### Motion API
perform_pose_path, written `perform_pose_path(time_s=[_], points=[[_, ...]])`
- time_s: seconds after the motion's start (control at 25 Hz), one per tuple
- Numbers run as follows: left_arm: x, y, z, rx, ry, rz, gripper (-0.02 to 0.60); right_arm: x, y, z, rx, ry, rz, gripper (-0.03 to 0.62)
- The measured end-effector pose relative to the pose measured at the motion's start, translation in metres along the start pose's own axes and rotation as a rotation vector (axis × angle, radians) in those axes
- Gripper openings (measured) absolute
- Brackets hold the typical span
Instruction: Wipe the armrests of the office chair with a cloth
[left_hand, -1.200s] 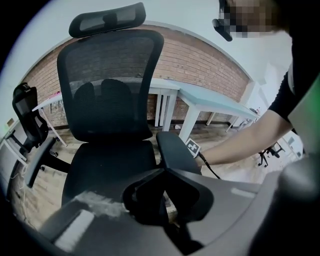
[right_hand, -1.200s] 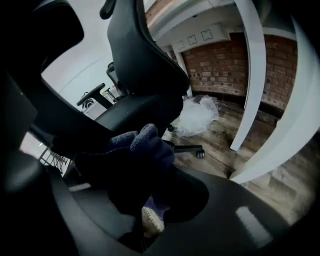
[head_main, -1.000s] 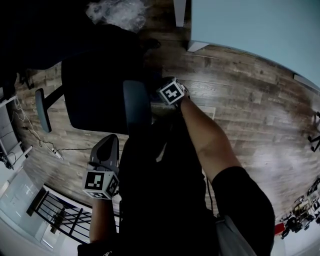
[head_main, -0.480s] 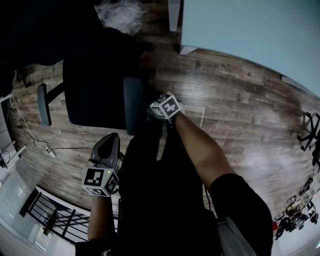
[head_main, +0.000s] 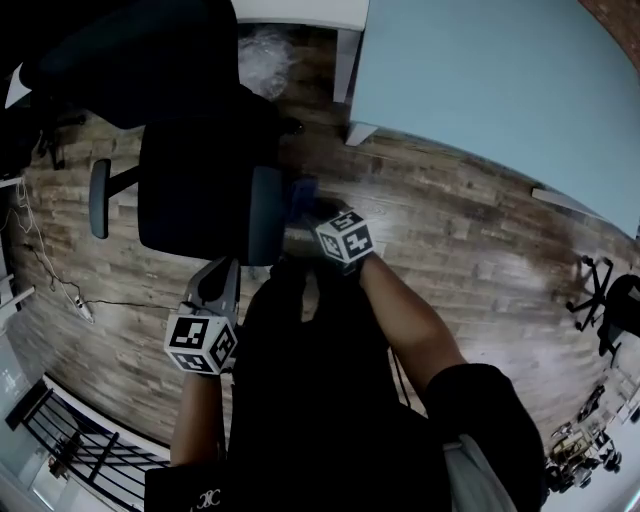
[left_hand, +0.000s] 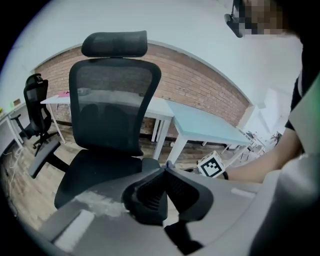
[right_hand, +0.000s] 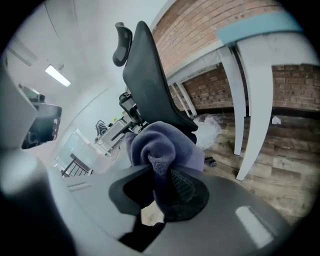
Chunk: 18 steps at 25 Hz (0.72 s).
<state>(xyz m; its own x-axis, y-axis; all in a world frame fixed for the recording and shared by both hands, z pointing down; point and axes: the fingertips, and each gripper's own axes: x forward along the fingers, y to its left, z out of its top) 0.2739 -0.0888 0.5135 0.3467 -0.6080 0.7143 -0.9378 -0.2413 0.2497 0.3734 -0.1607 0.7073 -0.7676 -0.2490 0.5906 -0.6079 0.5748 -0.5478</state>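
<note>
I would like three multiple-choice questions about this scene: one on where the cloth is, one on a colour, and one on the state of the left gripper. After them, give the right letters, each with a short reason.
1. Where is the cloth?
A. in the left gripper
B. in the right gripper
C. on the table top

2. What colour is the table top?
A. light blue
B. red
C. black

3. How do the left gripper's jaws stand?
A. wide apart
B. together on the cloth
C. together, with nothing between them

Answers:
1 B: the right gripper view shows the cloth pinched between its jaws.
2 A: the head view shows a pale blue top.
3 C: the left gripper view shows the jaws meeting, with nothing held.
</note>
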Motion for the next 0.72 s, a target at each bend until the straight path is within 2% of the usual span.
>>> perform_pose_path(time_s=[0.2,0.36,0.56,0.72], points=[[-0.013,-0.006,0.025,-0.015,-0.085,0.01,0.005,-0.048,0.026,0.035,-0.047,-0.073,-0.03,0.06],[-0.033,0.008,0.032,-0.038,-0.162,0.03,0.005,-0.06,0.064,0.061,-0.108,-0.124,-0.019,0.06],[-0.075,0.042,0.021,-0.059,-0.239,0.041,0.005,-0.056,0.111,0.075,-0.173,-0.146,-0.047,0.06],[-0.122,0.095,0.002,-0.087,-0.297,0.06,0.005,-0.043,0.154,0.071,-0.187,-0.172,-0.109,0.06]])
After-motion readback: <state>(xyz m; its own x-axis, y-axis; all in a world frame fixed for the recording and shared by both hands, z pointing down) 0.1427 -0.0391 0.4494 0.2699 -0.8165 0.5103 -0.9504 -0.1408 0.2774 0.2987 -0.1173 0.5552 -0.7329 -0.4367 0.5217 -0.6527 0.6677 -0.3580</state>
